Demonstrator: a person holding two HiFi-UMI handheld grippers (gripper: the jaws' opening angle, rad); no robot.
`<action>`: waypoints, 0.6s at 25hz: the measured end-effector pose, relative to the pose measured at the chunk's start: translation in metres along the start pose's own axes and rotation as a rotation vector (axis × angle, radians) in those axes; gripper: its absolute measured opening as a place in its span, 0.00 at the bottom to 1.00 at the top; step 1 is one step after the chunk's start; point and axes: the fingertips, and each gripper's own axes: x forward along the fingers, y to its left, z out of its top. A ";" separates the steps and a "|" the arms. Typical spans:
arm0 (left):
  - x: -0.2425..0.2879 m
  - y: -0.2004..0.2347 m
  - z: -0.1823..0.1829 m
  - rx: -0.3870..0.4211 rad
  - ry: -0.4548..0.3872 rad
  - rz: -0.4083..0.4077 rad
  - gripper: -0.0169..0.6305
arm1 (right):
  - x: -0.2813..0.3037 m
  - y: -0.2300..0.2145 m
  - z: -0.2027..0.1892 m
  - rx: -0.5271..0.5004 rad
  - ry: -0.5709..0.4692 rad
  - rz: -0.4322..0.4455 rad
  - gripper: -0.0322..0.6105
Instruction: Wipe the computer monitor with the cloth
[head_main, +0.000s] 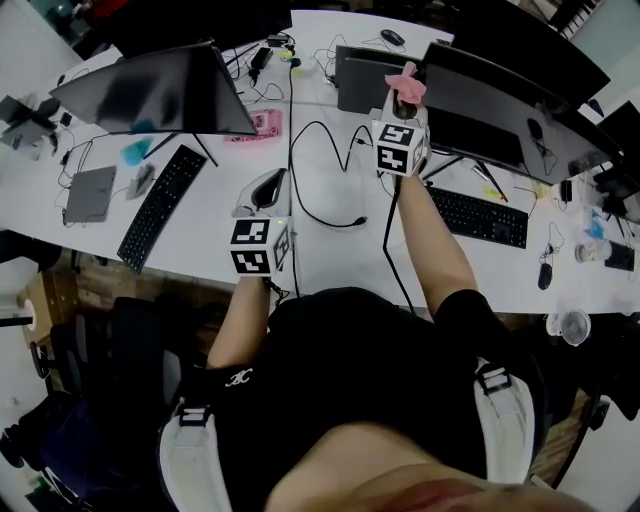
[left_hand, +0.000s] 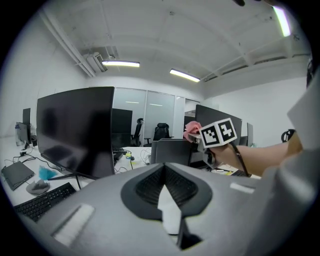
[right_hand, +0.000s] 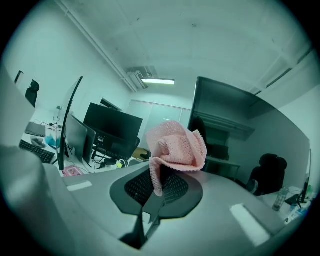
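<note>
White desk (head_main: 330, 250), crumpled pink cloth (right_hand: 177, 147) clamped by right gripper (right_hand: 155, 192)

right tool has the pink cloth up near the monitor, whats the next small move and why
Probably ease the right tool forward until the pink cloth meets the dark screen of the right-hand monitor. The cloth is pinched between the jaws and bunched past their tips, and the screen stands just ahead of it, apparently not yet touched.
</note>
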 end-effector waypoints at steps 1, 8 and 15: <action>0.001 -0.001 0.001 0.002 -0.003 -0.003 0.11 | -0.001 -0.003 0.009 0.002 -0.019 -0.003 0.07; 0.004 -0.012 0.010 0.020 -0.021 -0.021 0.11 | -0.019 -0.024 0.075 -0.019 -0.143 -0.040 0.07; 0.001 -0.023 0.014 0.040 -0.027 -0.045 0.11 | -0.046 -0.042 0.135 -0.012 -0.289 -0.080 0.07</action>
